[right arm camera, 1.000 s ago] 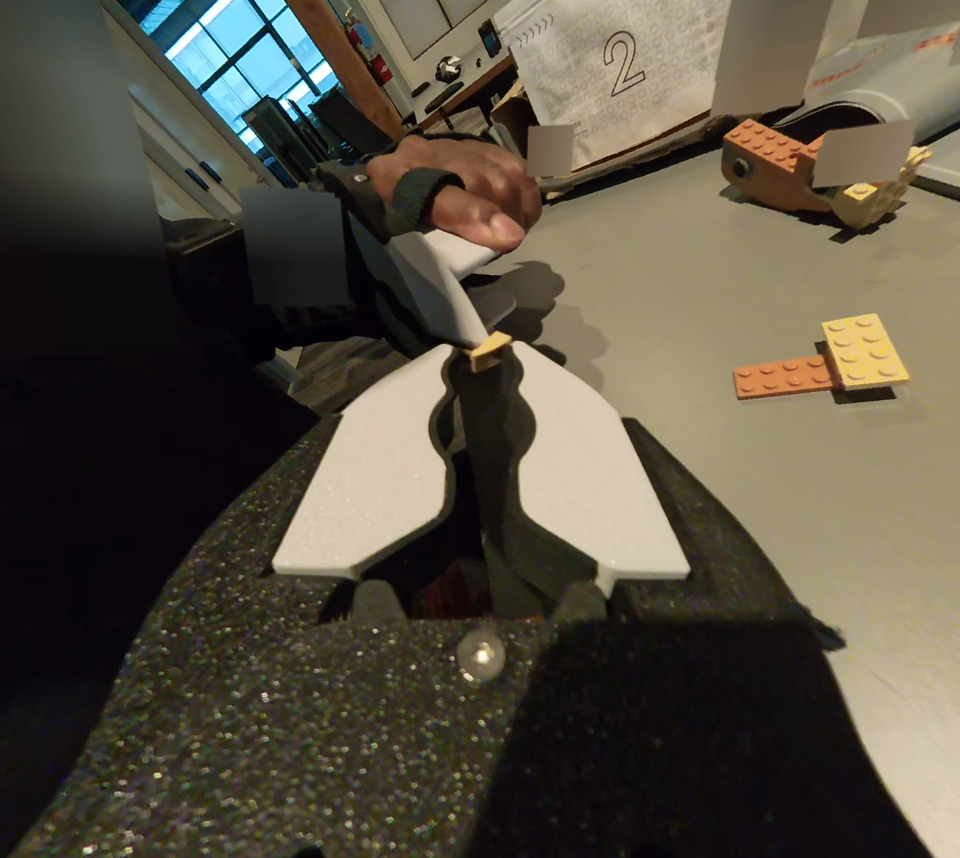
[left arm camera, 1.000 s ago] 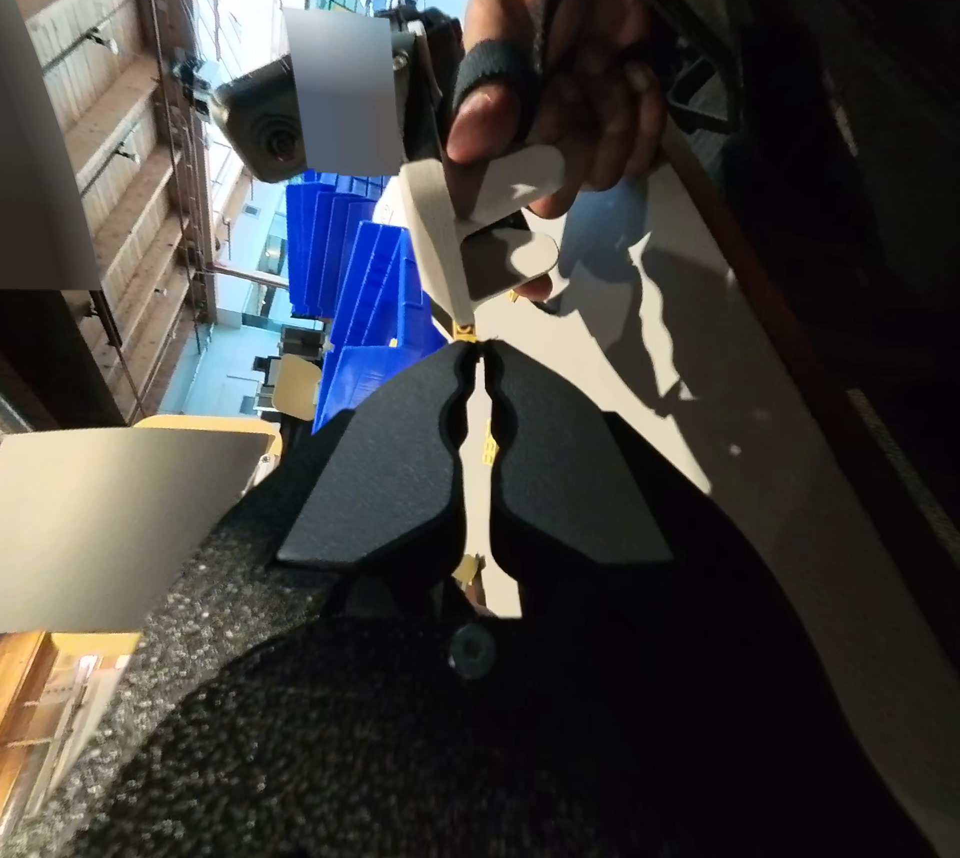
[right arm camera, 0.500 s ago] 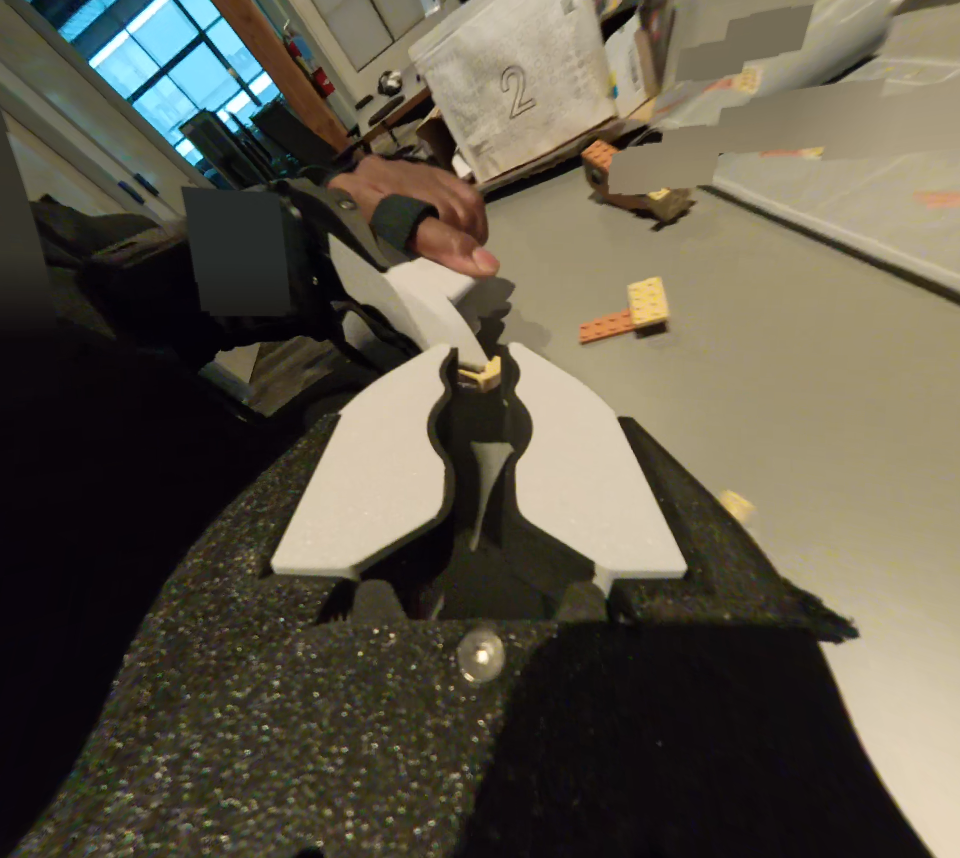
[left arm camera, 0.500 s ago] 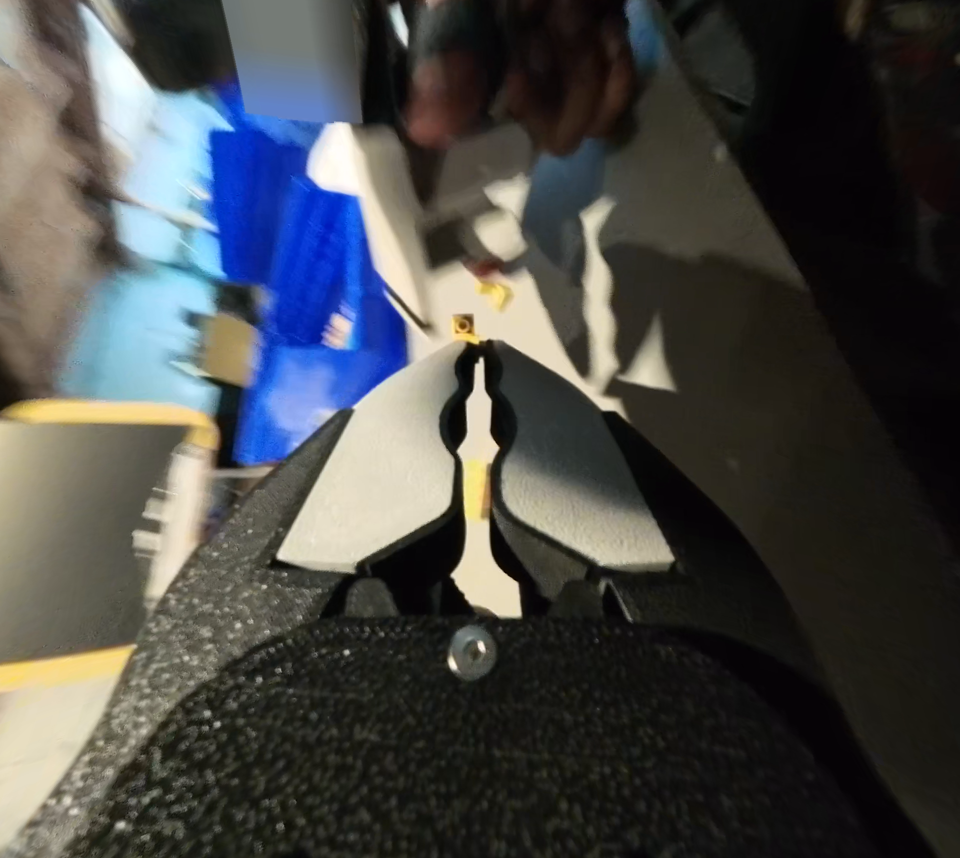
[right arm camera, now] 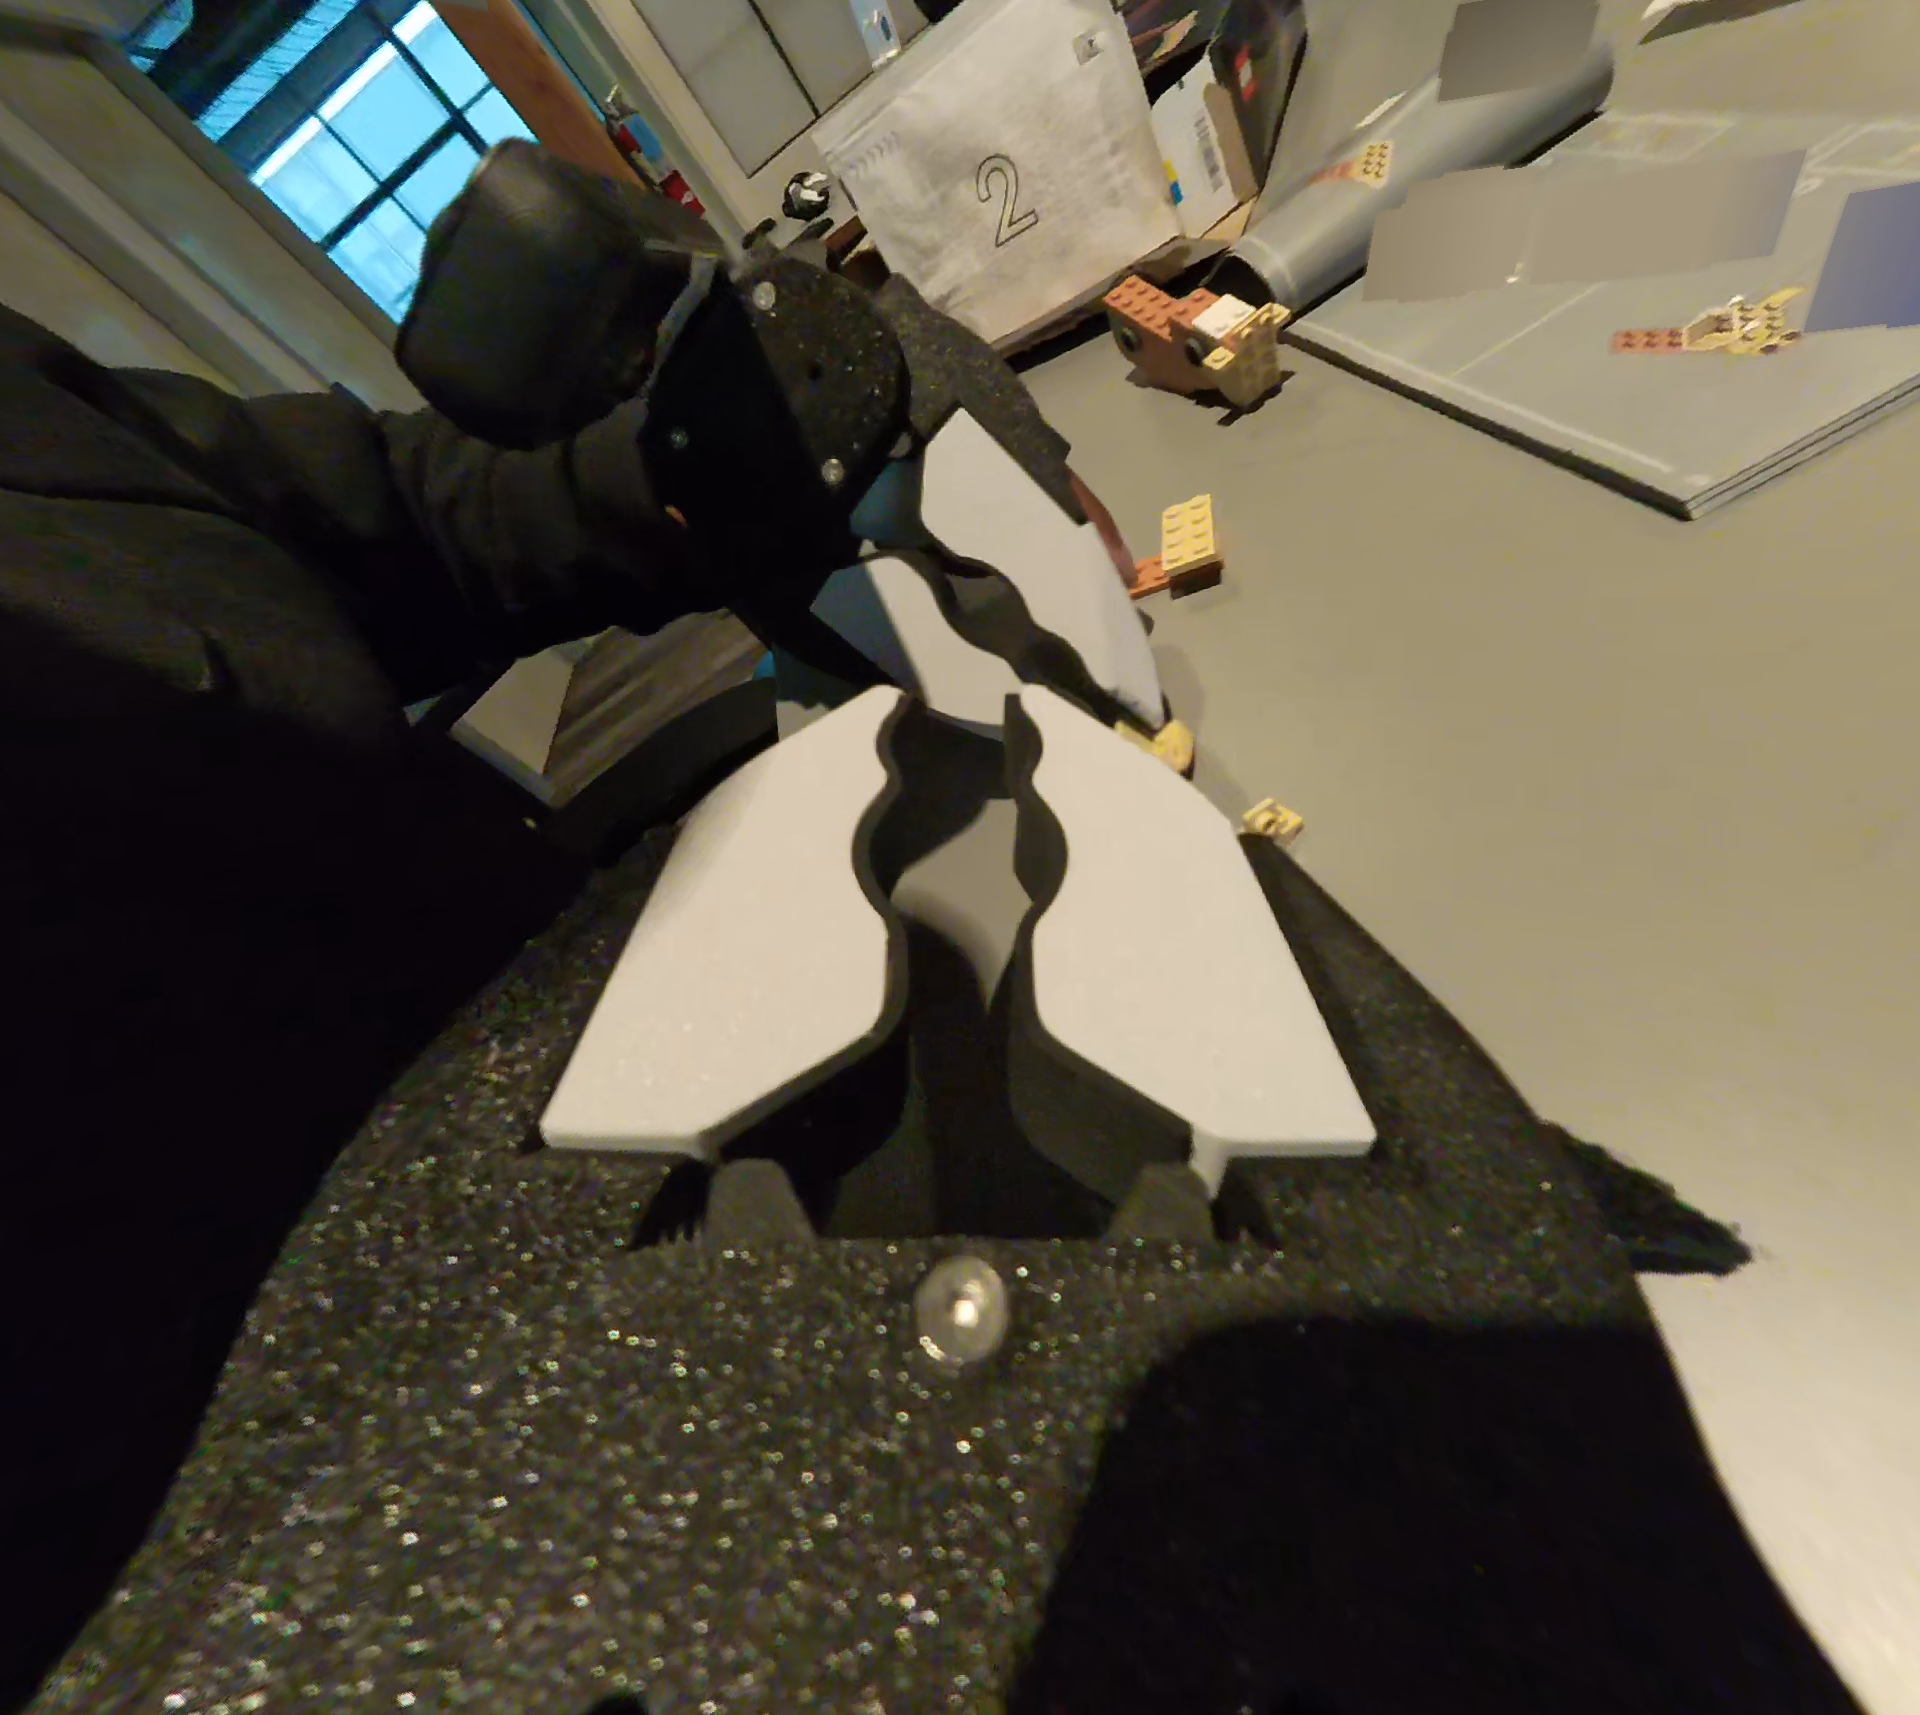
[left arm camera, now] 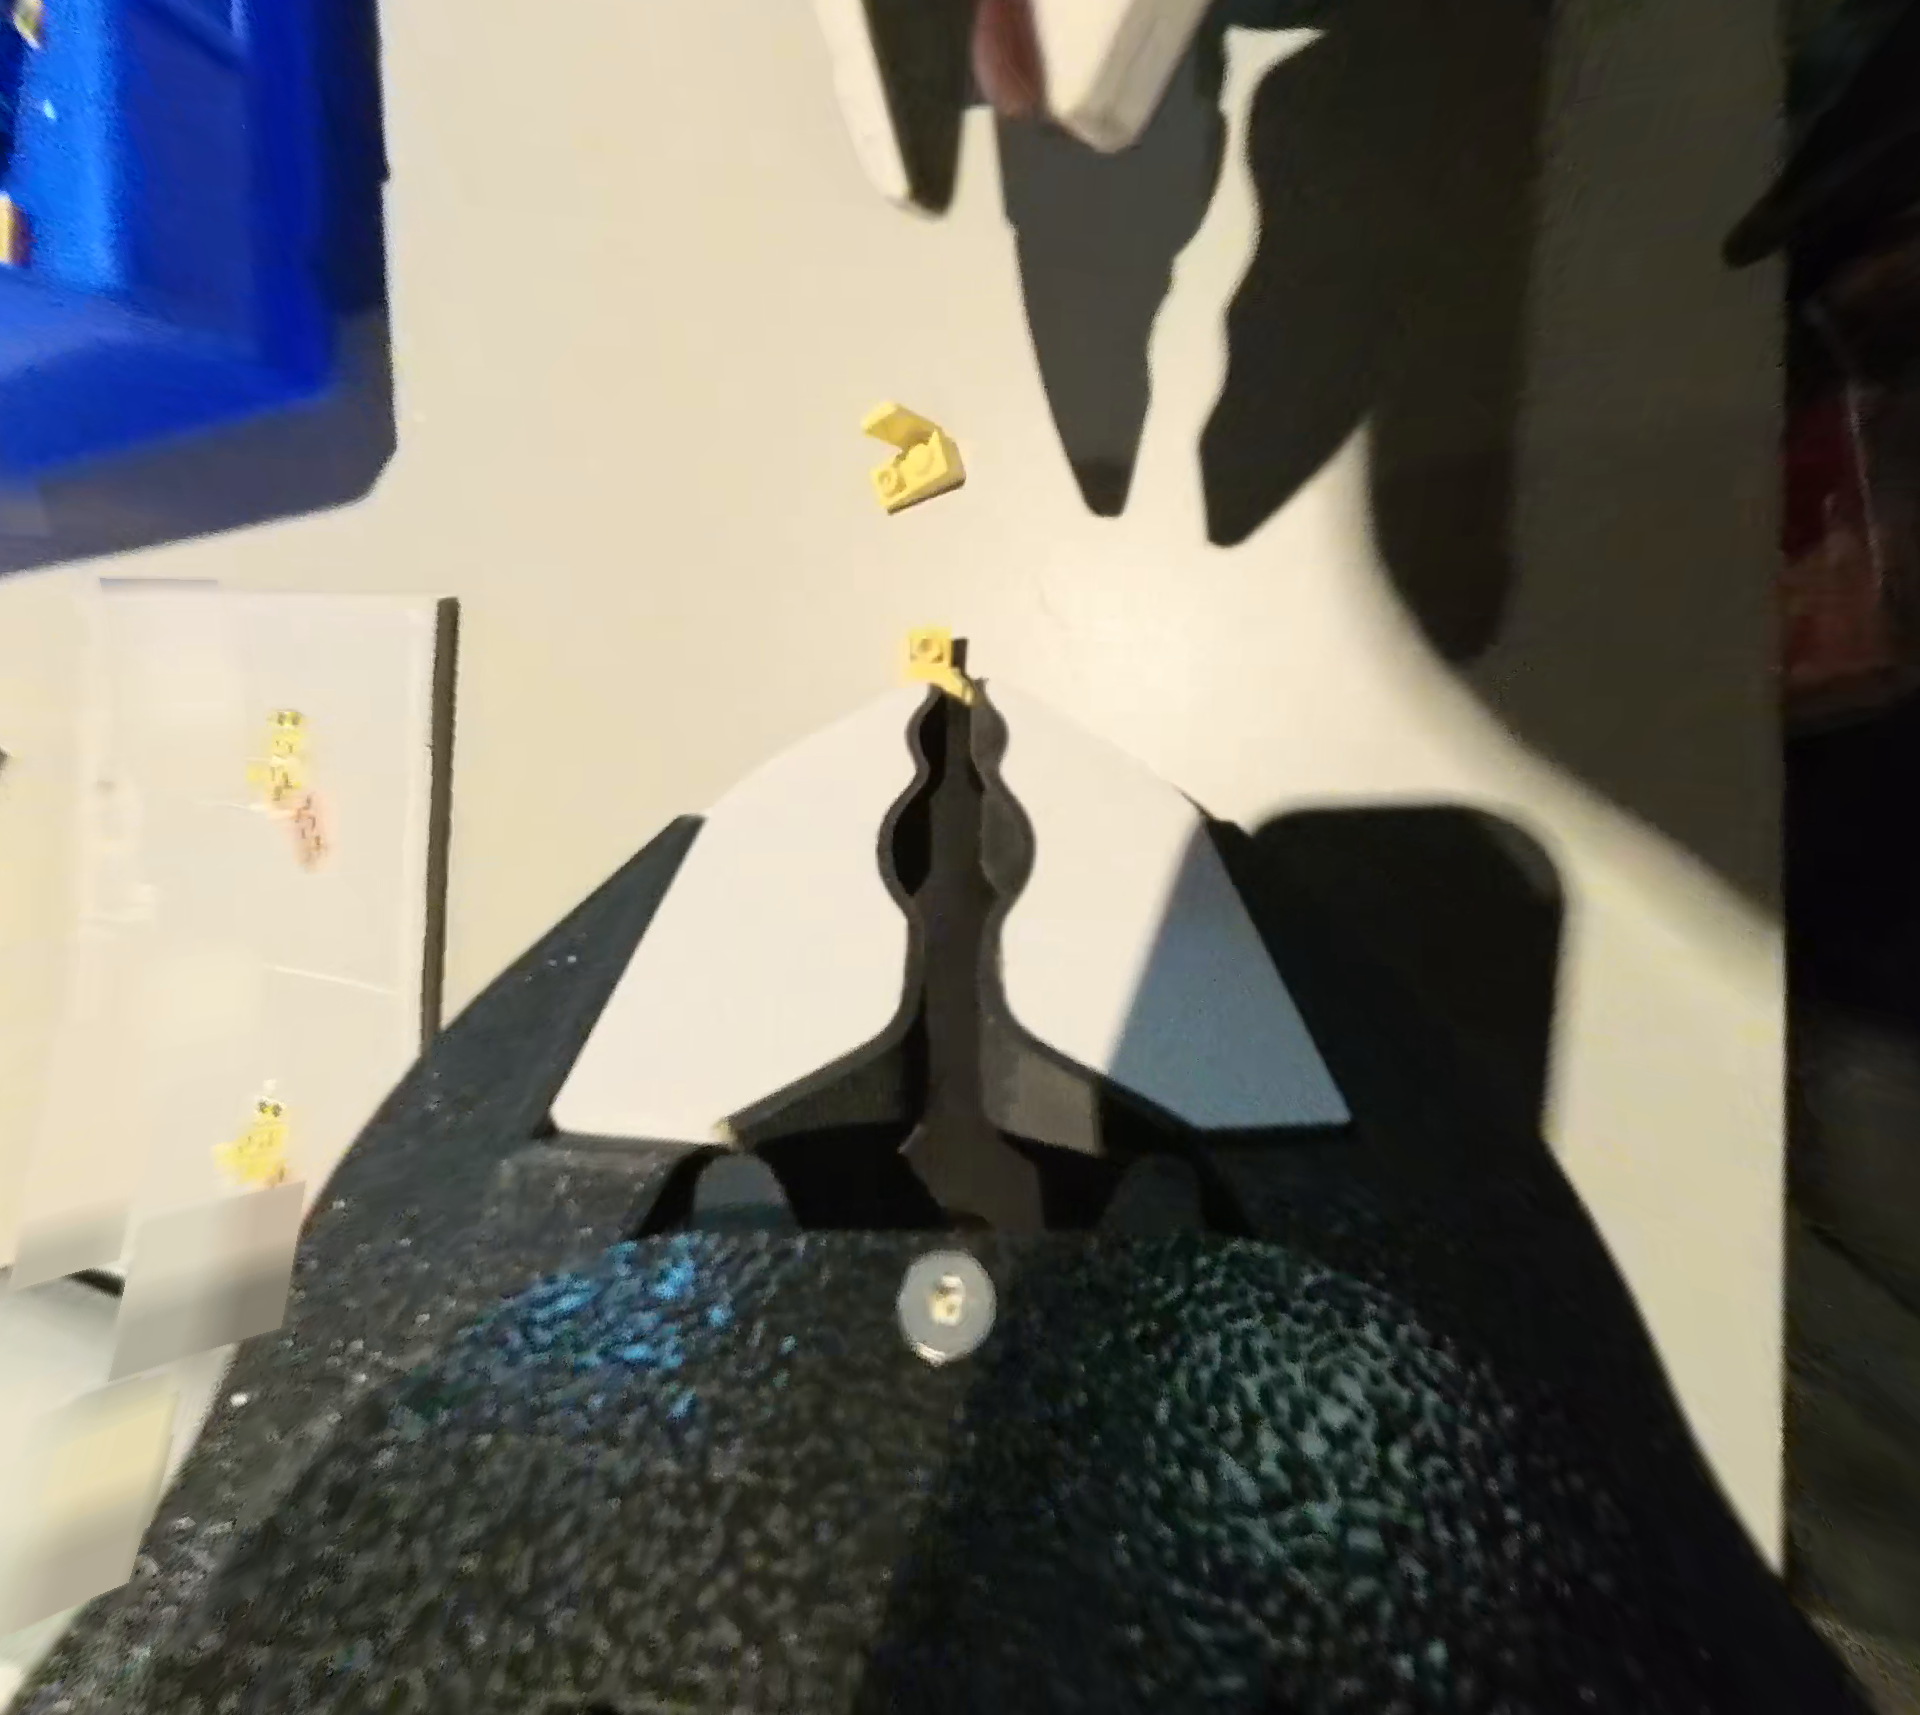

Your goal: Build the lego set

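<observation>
The grey table [right arm camera: 1558, 782] fills most of both views, with a blue bin [left arm camera: 187, 159] at its far left edge in the left wrist view and a white paper bag [right arm camera: 997, 211] standing at the back in the right wrist view. Before that bag sits a partly built brown and tan model [right arm camera: 1195, 330], and nearer lies a tan plate joined to an orange plate [right arm camera: 1184, 548]. The right gripper [right arm camera: 956, 709] hangs above the table with its jaws a narrow way apart and nothing between them. The left gripper [left arm camera: 951, 694] is pinched on a small yellow piece [left arm camera: 930, 657] at its very tips, low over the table. Just beyond lies a loose yellow hinged piece [left arm camera: 912, 472], alone on the tabletop.
</observation>
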A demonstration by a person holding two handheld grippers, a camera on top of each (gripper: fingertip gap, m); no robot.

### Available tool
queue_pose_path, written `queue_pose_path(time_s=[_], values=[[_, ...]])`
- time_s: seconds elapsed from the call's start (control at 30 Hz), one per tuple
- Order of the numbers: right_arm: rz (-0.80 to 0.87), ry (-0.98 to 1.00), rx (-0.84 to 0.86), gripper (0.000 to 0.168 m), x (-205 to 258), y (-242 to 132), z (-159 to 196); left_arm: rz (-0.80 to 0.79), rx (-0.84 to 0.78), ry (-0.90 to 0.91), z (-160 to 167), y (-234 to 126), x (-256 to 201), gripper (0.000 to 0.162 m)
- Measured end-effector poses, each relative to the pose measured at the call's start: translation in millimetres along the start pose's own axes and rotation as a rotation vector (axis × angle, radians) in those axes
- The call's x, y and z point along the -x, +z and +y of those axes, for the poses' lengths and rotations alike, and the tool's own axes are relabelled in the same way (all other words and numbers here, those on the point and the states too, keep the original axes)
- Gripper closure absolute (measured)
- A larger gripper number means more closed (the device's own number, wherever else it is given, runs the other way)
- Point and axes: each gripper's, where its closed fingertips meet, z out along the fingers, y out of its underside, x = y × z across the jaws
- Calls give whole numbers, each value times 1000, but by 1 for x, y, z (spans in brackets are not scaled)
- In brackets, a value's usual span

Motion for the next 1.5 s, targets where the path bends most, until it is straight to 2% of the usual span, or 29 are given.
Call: queue_pose_path(time_s=[0.27, 0.43, 0.6, 0.77, 0.93, 1.2, 1.5], values=[[-47, 31, 11, 152, 2, 0, 1, 4, 4, -134, -3, -3, 1, 145], [-45, 35, 11, 152, 2, 0, 1, -53, -88, -200, -7, -29, 9, 143], [-54, 50, 19, 152, 0, 2, 1, -214, -112, -350, 23, -56, 40, 136], [-54, 65, 34, 153, -3, 5, 1, -298, -92, -576, 51, -50, 46, 128], [-49, 85, 42, 154, -5, 6, 2, -355, -72, -692, 66, -41, 37, 127], [-52, 115, 71, 154, -8, 9, 4, -380, -42, -664, 68, -38, 34, 134], [-44, 122, 71, 155, -9, 9, 4, -321, -77, -703, 59, -41, 33, 129]])
